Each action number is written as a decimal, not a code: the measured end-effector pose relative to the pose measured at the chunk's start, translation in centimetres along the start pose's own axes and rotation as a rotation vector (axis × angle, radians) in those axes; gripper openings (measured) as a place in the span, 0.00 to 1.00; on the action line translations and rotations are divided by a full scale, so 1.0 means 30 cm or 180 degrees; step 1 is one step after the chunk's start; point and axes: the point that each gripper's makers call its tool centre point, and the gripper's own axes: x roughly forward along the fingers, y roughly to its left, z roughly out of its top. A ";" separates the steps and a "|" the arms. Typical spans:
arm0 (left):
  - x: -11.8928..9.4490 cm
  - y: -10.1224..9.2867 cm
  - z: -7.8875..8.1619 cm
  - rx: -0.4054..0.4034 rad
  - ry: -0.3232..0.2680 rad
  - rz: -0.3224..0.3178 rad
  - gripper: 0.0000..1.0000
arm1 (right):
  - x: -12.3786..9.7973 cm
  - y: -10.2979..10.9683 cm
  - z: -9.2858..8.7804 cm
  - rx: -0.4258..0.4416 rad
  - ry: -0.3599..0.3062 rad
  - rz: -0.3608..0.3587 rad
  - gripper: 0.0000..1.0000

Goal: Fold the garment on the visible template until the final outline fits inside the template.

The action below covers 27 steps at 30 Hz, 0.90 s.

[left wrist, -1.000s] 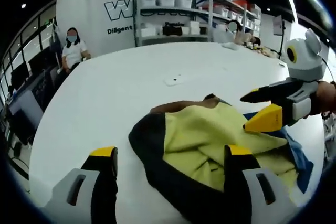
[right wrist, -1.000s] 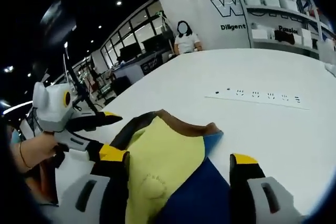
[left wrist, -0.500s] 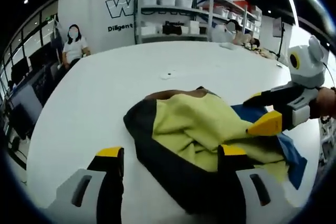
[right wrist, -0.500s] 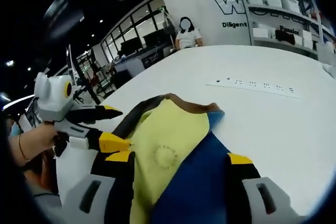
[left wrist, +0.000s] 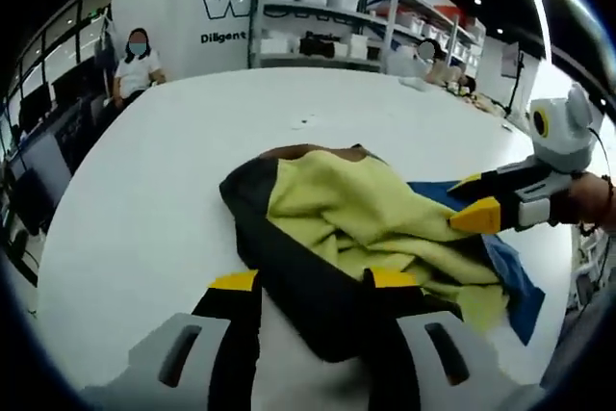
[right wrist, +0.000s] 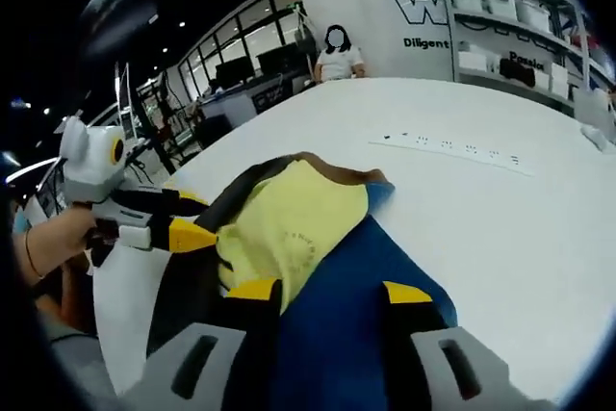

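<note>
Yellow, black and blue garment [left wrist: 366, 228] with brown collar, white table [left wrist: 154, 190], yellow-tipped grey-and-black left gripper [left wrist: 313, 281] and right gripper [right wrist: 322, 291]

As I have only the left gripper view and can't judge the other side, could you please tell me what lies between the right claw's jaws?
Observer: The blue panel of the garment lies between them; the right claw stands open around it.
Operator: Thank you. Is anything on the table beyond the garment?
Observer: Yes, a white socket strip lies flat on the table, apart from the garment.
Operator: Is there any mark on the yellow part?
Observer: There is a faint circular print on the yellow panel, just ahead of the right claw's jaws.
</note>
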 end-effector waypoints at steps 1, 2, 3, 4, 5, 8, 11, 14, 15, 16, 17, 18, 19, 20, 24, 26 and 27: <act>0.000 -0.004 -0.009 -0.0051 0.0029 -0.0007 0.32 | 0.000 0.000 -0.001 -0.0011 0.0002 0.0003 0.36; 0.002 -0.008 -0.011 -0.0060 0.0026 -0.0022 0.29 | -0.002 0.004 -0.002 -0.0009 0.0011 0.0011 0.33; 0.003 -0.009 -0.012 -0.0066 0.0024 -0.0027 0.28 | -0.008 0.014 -0.002 -0.0002 0.0022 0.0037 0.30; 0.005 -0.013 -0.017 -0.0097 0.0016 -0.0029 0.27 | -0.013 0.021 0.000 0.0026 0.0018 0.0061 0.28; 0.008 -0.018 -0.024 -0.0127 0.0036 -0.0043 0.25 | -0.017 0.024 0.004 0.0060 0.0006 0.0075 0.26; 0.006 -0.028 -0.029 -0.0142 0.0037 -0.0057 0.22 | -0.019 0.016 0.007 0.0062 -0.0014 0.0055 0.28; 0.004 -0.031 -0.033 -0.0113 0.0050 -0.0059 0.16 | -0.028 0.003 0.008 0.0084 -0.0028 0.0020 0.27; -0.002 -0.029 -0.034 -0.0080 0.0055 -0.0053 0.09 | -0.037 -0.004 0.002 0.0108 -0.0021 0.0001 0.27; -0.003 -0.029 -0.034 -0.0073 0.0057 -0.0053 0.08 | -0.036 -0.005 0.000 0.0112 -0.0014 -0.0002 0.27; -0.006 -0.031 -0.035 -0.0057 0.0059 -0.0059 0.07 | -0.037 -0.010 -0.013 0.0113 0.0040 -0.0019 0.25; -0.009 -0.031 -0.035 -0.0055 0.0049 -0.0057 0.06 | -0.038 -0.019 -0.026 0.0083 0.0084 -0.0052 0.23; -0.010 -0.031 -0.035 -0.0057 0.0045 -0.0059 0.05 | -0.040 -0.020 -0.027 0.0094 0.0081 -0.0054 0.23; -0.013 -0.031 -0.034 -0.0053 0.0033 -0.0055 0.04 | -0.045 -0.020 -0.027 0.0143 0.0063 -0.0049 0.23; -0.014 -0.030 -0.033 -0.0049 0.0030 -0.0048 0.03 | -0.046 -0.020 -0.026 0.0154 0.0058 -0.0051 0.23; -0.018 -0.025 -0.034 -0.0039 0.0030 -0.0030 0.03 | -0.041 -0.015 -0.036 0.0082 0.0110 -0.0058 0.22; -0.021 -0.022 -0.033 -0.0039 0.0025 -0.0022 0.02 | -0.039 -0.022 -0.048 -0.0025 0.0172 -0.0121 0.15; -0.022 -0.021 -0.033 -0.0037 0.0023 -0.0020 0.02 | -0.037 -0.030 -0.052 -0.0118 0.0189 -0.0161 0.11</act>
